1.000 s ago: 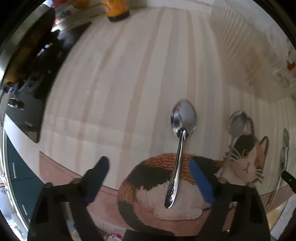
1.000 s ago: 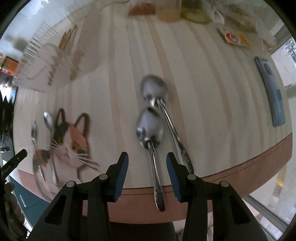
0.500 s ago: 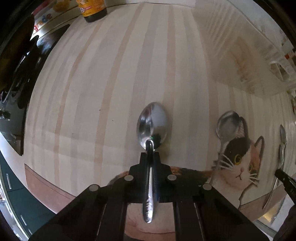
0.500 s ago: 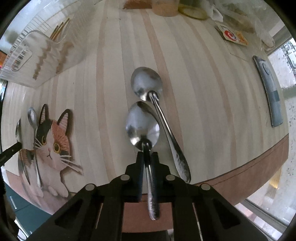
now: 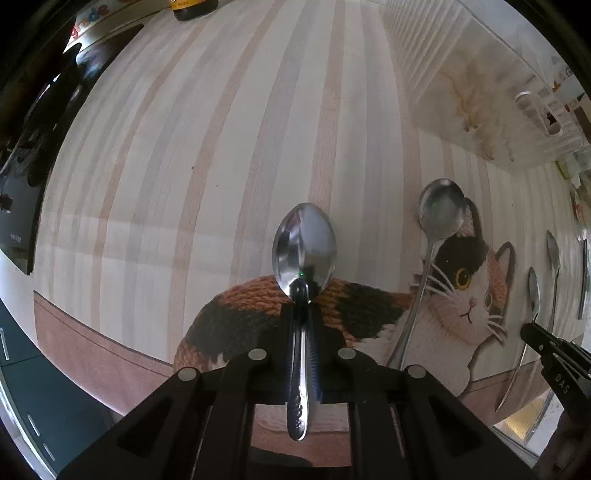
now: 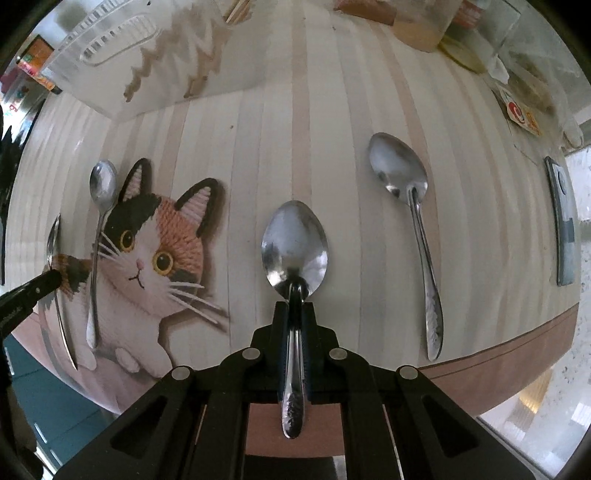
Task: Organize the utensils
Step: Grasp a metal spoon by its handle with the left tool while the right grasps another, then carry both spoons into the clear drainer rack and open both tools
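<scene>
My left gripper (image 5: pixel 303 314) is shut on the handle of a steel spoon (image 5: pixel 303 247) and holds it above the cat picture on the striped tablecloth (image 5: pixel 221 129). My right gripper (image 6: pixel 295 310) is shut on another steel spoon (image 6: pixel 294 243), lifted over the cloth. A third spoon (image 6: pixel 406 184) lies on the cloth to the right of it. A smaller spoon (image 5: pixel 439 214) lies by the cat's ear; it also shows in the right wrist view (image 6: pixel 101 184). A clear plastic utensil tray (image 6: pixel 147 62) stands at the back.
The table's front edge (image 6: pixel 517 365) runs close below both grippers. A grey remote-like device (image 6: pixel 563 221) lies at the far right. Jars and packets (image 6: pixel 424 29) stand at the back right, a dark bottle (image 5: pixel 194 9) at the back left.
Both grippers were open around spoon handles one second ago; they shut on them and have since lifted the spoons. The right one has moved left, away from the third spoon.
</scene>
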Motion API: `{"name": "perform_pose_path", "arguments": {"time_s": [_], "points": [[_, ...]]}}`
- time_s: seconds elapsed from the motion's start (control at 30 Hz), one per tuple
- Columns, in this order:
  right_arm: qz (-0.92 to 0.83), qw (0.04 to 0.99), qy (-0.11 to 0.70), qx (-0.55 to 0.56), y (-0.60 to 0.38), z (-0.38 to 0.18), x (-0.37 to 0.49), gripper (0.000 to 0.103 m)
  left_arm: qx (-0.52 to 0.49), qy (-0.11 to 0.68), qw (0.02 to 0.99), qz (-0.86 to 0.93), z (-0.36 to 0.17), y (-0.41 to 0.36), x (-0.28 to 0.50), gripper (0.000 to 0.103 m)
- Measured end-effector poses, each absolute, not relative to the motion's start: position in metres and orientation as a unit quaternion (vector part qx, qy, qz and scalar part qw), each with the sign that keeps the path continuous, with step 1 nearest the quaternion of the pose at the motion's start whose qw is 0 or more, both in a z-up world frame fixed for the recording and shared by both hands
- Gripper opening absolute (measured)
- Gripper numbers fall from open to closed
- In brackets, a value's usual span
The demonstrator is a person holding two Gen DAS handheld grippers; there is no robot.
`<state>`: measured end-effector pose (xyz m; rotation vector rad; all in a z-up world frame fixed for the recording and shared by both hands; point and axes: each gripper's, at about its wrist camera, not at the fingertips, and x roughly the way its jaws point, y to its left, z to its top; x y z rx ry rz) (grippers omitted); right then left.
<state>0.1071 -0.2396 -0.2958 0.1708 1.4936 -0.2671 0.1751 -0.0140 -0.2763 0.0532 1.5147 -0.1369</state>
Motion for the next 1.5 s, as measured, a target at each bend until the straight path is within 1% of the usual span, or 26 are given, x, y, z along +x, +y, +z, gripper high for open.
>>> {"name": "perform_pose_path", "arguments": {"time_s": [0.47, 0.57, 0.7, 0.77, 1.07, 1.37, 1.43, 1.5], "points": [[-0.133, 0.719, 0.678, 0.074, -0.229, -0.303, 0.121, 0.008, 0.022, 0.685, 0.725, -0.067, -0.275, 0.000, 0.181, 0.009], [-0.133, 0.720, 0.677, 0.073, -0.229, -0.302, 0.120, 0.008, 0.026, 0.683, 0.727, -0.065, -0.274, -0.003, 0.179, 0.004], [-0.135, 0.727, 0.669, 0.078, -0.231, -0.299, 0.112, 0.007, 0.046, 0.670, 0.739, -0.059, -0.272, -0.007, 0.176, 0.003], [-0.132, 0.729, 0.666, 0.086, -0.232, -0.296, 0.109, 0.007, 0.053, 0.657, 0.750, -0.057, -0.260, -0.008, 0.175, 0.001], [-0.115, 0.766, 0.628, 0.079, -0.224, -0.259, 0.114, 0.007, 0.053, 0.597, 0.797, -0.073, -0.196, -0.010, 0.180, 0.000], [-0.089, 0.803, 0.580, 0.106, -0.225, -0.201, 0.126, 0.007, -0.010, 0.554, 0.828, -0.090, -0.124, 0.004, 0.200, 0.000], [-0.084, 0.807, 0.573, 0.111, -0.226, -0.191, 0.132, 0.007, -0.022, 0.550, 0.830, -0.093, -0.116, 0.011, 0.208, 0.000], [-0.082, 0.809, 0.570, 0.117, -0.227, -0.189, 0.138, 0.007, -0.025, 0.561, 0.822, -0.097, -0.122, 0.014, 0.212, 0.003]]}}
